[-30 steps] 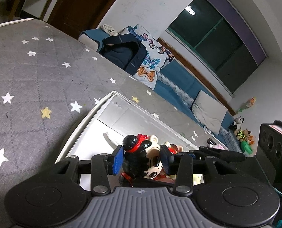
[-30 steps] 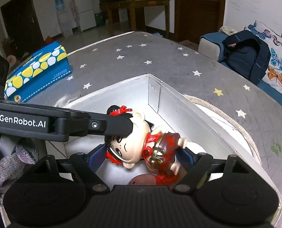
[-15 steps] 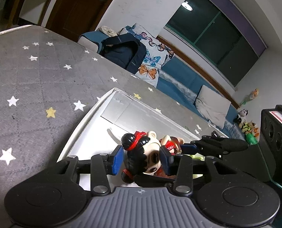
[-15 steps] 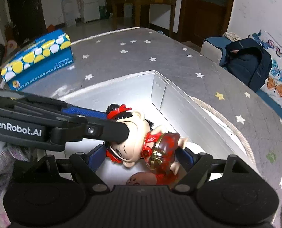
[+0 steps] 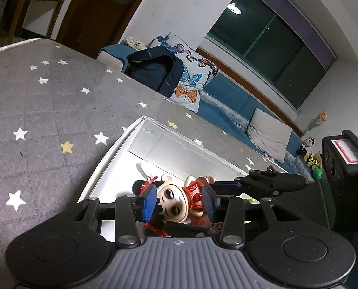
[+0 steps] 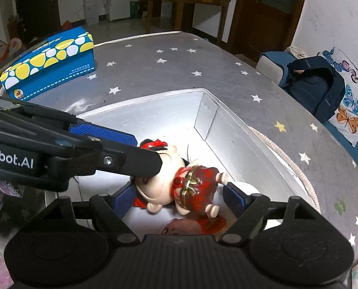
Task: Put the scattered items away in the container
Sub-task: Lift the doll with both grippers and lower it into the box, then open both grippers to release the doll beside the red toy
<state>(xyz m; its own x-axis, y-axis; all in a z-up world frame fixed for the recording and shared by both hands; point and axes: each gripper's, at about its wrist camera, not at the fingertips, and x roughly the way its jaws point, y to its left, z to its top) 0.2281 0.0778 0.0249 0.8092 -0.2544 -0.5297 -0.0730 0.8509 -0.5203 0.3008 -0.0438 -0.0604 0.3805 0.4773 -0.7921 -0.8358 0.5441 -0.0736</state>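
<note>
A doll [image 6: 179,180] with a cream face, black hair, red bow and red dress lies inside the white box [image 6: 229,134]. My left gripper [image 5: 179,200] has its blue pads spread to either side of the doll's head [image 5: 174,202], no longer pinching it. It shows as a black arm in the right wrist view [image 6: 133,161]. My right gripper [image 6: 181,202] is open around the doll's body, pads apart from it. A brown round item [image 6: 181,226] lies in the box below the doll.
The box stands on a grey star-patterned bed [image 5: 46,120]. A blue and yellow tissue box [image 6: 48,62] lies at the bed's far left. A coiled rope item [image 6: 287,161] lies by the box's right wall. A dark backpack [image 5: 154,72] is on the sofa beyond.
My left gripper's pads have spread apart from the doll's head. The doll has sunk lower into the box and tipped over. The right gripper stays open.
</note>
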